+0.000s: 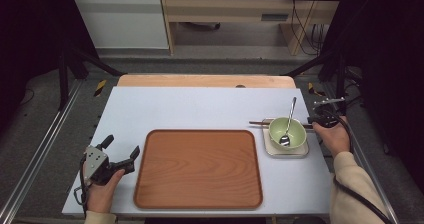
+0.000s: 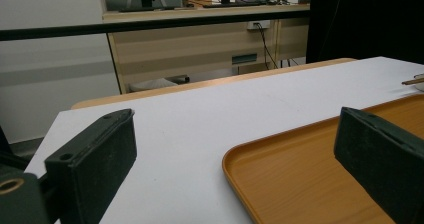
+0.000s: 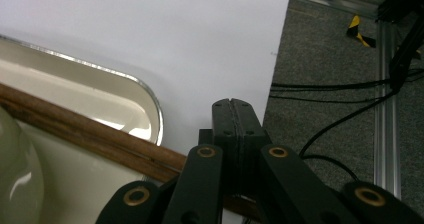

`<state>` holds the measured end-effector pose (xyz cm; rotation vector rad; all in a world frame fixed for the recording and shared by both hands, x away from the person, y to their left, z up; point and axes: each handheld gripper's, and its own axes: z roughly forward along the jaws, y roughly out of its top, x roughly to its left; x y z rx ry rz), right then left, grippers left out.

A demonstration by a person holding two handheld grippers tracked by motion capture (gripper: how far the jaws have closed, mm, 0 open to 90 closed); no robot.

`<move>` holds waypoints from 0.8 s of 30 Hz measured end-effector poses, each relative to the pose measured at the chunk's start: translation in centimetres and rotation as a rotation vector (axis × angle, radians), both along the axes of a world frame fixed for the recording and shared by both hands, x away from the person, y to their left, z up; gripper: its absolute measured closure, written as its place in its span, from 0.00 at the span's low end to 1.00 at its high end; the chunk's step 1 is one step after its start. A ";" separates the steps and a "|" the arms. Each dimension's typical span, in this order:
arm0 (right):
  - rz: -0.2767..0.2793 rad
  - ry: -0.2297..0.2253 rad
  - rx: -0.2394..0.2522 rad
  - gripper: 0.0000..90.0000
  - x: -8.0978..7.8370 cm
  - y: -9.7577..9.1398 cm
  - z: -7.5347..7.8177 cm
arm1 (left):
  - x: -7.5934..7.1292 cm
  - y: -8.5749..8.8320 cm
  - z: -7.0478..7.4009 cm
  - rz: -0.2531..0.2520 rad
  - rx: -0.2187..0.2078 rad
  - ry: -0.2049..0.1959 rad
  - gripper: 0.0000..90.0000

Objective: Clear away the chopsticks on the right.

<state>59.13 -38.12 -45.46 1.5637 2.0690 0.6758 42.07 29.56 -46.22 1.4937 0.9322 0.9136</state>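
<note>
A pale green bowl [image 1: 295, 134] with a metal spoon [image 1: 289, 120] in it stands on a small cream dish tray [image 1: 287, 152] at the table's right. Dark wooden chopsticks [image 1: 257, 123] lie across that tray behind the bowl. My right gripper [image 1: 317, 119] sits at their right end with its jaws pressed together. In the right gripper view the chopsticks [image 3: 90, 136] run under the shut gripper [image 3: 233, 106], beside the tray rim [image 3: 150, 104] and bowl [image 3: 15, 169]; a pinch cannot be made out. My left gripper [image 1: 121, 147] rests open at the left edge of the large wooden tray [image 1: 197, 169].
In the left gripper view the open gripper [image 2: 235, 119] straddles the wooden tray's near corner [image 2: 300, 174], with a chopstick tip [image 2: 413, 81] far right. The white table top [image 1: 200, 106] ends close to my right hand. Cables and a metal rail [image 3: 387, 109] lie on the floor beyond that edge.
</note>
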 end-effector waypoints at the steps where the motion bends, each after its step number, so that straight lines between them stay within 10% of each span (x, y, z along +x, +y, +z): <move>1: 0.009 0.006 -0.005 1.00 0.0 0.0 -0.1 | 0.0 0.0 0.0 0.000 0.001 0.000 0.03; 24: 0.112 0.048 -0.013 1.00 -2.7 0.8 0.5 | -0.1 0.4 0.2 0.010 0.006 -0.009 0.03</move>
